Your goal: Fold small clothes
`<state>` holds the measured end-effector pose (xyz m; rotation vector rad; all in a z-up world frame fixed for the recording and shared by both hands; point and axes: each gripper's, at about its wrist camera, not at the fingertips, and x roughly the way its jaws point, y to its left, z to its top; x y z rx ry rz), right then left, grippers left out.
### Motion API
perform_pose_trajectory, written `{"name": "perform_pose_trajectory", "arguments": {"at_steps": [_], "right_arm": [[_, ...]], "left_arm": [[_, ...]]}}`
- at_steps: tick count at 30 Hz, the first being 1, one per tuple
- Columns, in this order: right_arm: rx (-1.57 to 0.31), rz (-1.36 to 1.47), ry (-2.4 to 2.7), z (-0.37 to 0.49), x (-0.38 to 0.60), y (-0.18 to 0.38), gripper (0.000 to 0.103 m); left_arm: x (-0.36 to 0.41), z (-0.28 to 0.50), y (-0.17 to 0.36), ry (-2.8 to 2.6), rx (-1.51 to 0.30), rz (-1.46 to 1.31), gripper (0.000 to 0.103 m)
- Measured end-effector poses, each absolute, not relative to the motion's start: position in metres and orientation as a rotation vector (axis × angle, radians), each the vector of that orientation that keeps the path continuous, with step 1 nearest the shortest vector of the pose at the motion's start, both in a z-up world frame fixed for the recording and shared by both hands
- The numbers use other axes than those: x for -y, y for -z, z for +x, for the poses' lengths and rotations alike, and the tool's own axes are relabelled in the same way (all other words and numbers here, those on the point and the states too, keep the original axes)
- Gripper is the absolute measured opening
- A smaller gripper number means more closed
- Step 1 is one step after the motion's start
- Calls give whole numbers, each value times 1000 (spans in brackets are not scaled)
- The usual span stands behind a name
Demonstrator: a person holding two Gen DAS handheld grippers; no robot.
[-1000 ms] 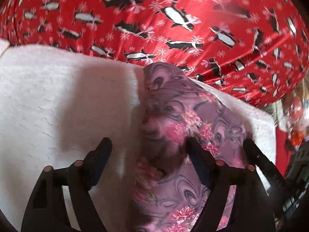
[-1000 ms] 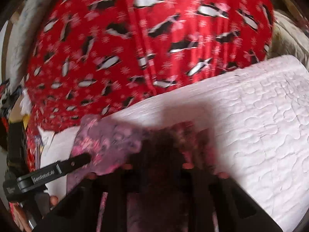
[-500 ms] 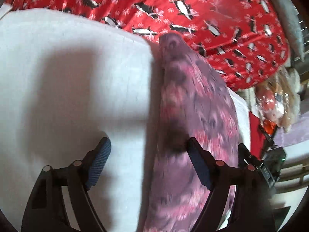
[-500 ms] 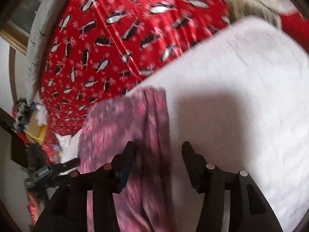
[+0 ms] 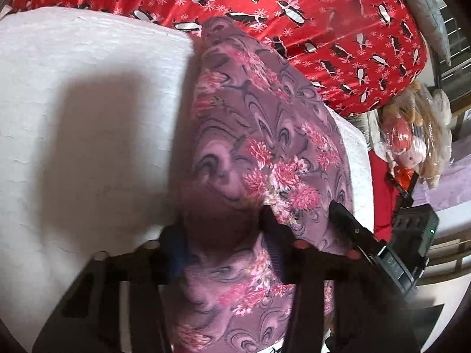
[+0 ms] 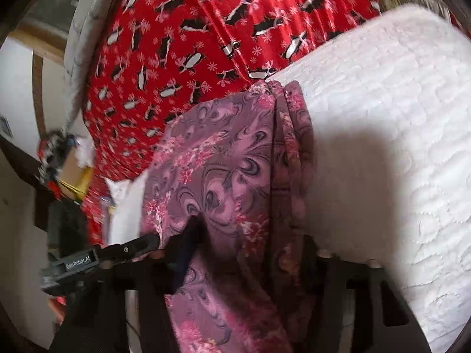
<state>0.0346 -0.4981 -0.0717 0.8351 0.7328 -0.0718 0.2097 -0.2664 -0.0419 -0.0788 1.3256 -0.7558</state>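
Both grippers — left (image 5: 223, 247), right (image 6: 247, 253) — have their jaws pinched on the near edge of a floral cloth (image 5: 265, 135), soft and limp, draped over a white quilt (image 6: 382, 147) — best held by corners.

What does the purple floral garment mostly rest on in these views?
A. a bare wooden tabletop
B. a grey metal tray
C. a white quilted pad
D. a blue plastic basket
C: in both wrist views the purple floral garment lies along the white quilted pad, with the red penguin-print fabric beyond its far end; no wood, basket or tray lies under it.
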Motion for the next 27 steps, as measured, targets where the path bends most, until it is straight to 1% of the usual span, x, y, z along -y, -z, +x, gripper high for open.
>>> {"name": "perform_pose_trajectory", "arguments": {"at_steps": [1, 3, 7, 13, 18, 22, 27], "right_arm": [[-730, 795, 79, 35, 495, 67, 36], [-718, 720, 94, 37, 489, 60, 31], [-707, 602, 156, 36, 473, 42, 26], [-660, 505, 201, 21, 449, 9, 23], [-629, 483, 195, 6, 426, -14, 23], [-610, 472, 178, -7, 397, -27, 23], [-599, 489, 147, -18, 352, -31, 23]], "left_arm": [[264, 208, 38, 752, -1313, -75, 29], [264, 203, 32, 750, -1277, -42, 26], [268, 189, 17, 735, -1200, 29, 24], [252, 175, -12, 728, -1120, 52, 24], [228, 155, -37, 724, -1060, 77, 24], [195, 139, -52, 708, -1019, 86, 24], [149, 125, -55, 666, -993, 95, 24]]}}
